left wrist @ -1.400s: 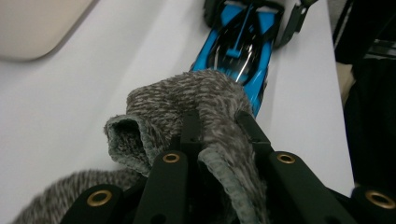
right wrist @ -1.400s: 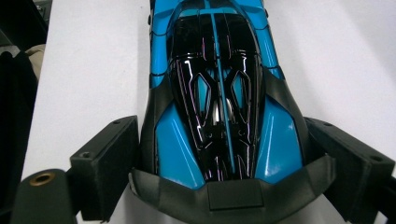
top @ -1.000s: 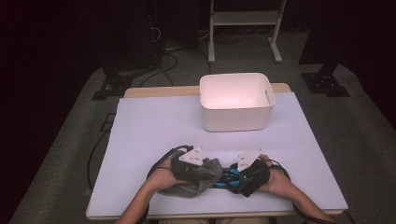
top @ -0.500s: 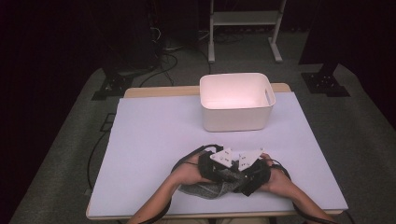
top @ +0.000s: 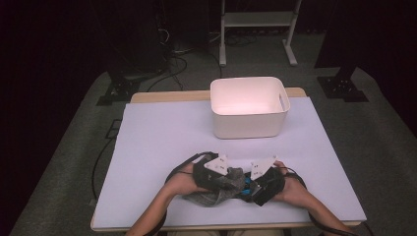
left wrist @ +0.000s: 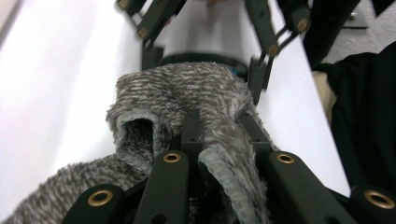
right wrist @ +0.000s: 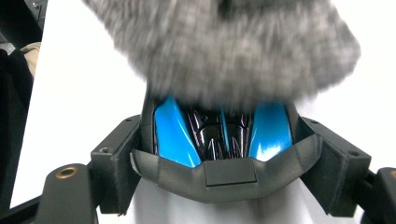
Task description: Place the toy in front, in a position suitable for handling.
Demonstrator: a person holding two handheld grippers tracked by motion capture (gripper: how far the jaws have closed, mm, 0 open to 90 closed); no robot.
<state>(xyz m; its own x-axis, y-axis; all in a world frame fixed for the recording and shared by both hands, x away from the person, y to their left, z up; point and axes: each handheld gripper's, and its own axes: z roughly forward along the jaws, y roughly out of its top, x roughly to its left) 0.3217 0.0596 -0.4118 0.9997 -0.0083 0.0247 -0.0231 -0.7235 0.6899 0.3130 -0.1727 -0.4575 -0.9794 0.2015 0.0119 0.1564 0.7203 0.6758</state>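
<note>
Overhead, in the high view, the left gripper (top: pixel 231 179) and right gripper (top: pixel 253 187) meet over the near edge of the white table (top: pixel 162 142), a fuzzy grey knitted cloth (top: pixel 216 189) bunched between them and a white plastic bin (top: pixel 248 105) well apart behind. Next, the left gripper view shows its jaws pressed together, pinching the cloth (left wrist: pixel 187 107). Lastly, the right gripper view shows its jaws, which have just been closing, clamped around a glossy blue-and-black object (right wrist: pixel 222 135) half under the cloth (right wrist: pixel 219 46).
</note>
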